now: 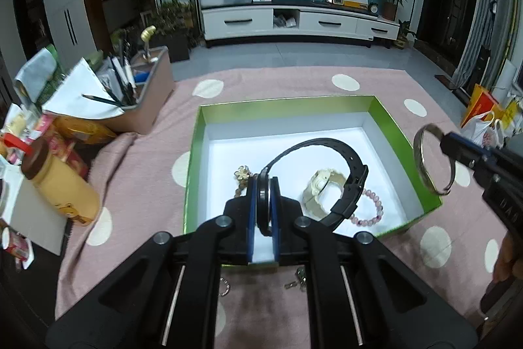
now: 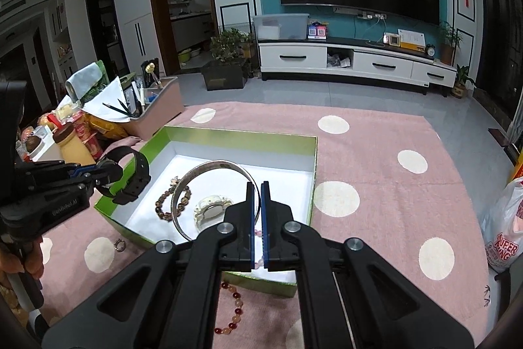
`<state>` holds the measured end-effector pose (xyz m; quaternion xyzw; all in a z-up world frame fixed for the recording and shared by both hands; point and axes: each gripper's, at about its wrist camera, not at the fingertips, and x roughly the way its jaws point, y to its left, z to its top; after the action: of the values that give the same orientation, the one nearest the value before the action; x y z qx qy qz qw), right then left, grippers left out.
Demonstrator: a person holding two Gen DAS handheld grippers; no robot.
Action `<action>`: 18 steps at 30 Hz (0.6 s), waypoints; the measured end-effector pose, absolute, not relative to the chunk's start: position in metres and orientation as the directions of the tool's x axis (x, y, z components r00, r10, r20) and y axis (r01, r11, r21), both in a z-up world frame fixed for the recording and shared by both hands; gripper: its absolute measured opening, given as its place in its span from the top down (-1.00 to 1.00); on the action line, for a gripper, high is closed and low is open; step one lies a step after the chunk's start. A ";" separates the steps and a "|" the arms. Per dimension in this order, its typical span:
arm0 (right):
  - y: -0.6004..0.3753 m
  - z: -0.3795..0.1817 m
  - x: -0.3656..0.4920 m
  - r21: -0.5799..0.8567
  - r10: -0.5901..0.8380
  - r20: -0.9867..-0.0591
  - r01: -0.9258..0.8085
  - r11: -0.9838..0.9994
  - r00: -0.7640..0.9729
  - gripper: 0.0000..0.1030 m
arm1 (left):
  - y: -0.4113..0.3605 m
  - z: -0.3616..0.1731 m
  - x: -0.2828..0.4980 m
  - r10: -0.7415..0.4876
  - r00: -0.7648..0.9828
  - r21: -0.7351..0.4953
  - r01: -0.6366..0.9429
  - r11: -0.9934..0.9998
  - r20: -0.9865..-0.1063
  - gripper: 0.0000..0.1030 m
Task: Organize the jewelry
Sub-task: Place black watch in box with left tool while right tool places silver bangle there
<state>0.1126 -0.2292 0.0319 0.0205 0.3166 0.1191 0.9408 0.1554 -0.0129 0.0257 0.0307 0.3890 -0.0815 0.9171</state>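
Note:
A green box (image 1: 389, 116) with a white floor sits on the pink dotted cloth. In it lie a cream watch (image 1: 322, 190), a pink bead bracelet (image 1: 372, 208) and a brown bead bracelet (image 2: 165, 205). My left gripper (image 1: 263, 185) is shut on a black watch (image 1: 346, 185) and holds it above the box; it also shows in the right wrist view (image 2: 98, 174). My right gripper (image 2: 257, 185) is shut on a silver bangle (image 2: 196, 185), held over the box; the bangle also shows in the left wrist view (image 1: 425, 162).
On the cloth in front of the box lie a red and orange bead bracelet (image 2: 233, 309), a small ring (image 2: 119, 245) and small earrings (image 1: 295, 280). A desk organiser (image 1: 143, 100), a bottle (image 1: 60, 182) and snacks crowd the left. A plastic bag (image 2: 503, 224) sits at the right.

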 end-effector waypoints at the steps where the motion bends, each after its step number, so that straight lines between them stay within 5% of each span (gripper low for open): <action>1: -0.229 0.030 0.115 0.116 0.237 -0.596 -0.210 0.971 0.767 0.95 | -0.011 0.025 0.162 -0.131 0.675 -0.020 0.170 0.985 -0.726 0.85; 18: -0.214 -0.015 0.185 0.046 0.154 -0.714 -0.174 0.984 0.683 0.95 | -0.019 -0.019 0.251 -0.095 0.539 -0.026 0.134 0.991 -0.837 0.85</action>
<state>0.1852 -0.2136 -0.0154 -0.0127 0.3881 0.0894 0.9172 0.2505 -0.0192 -0.0185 0.0206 0.4755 -0.0653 0.8771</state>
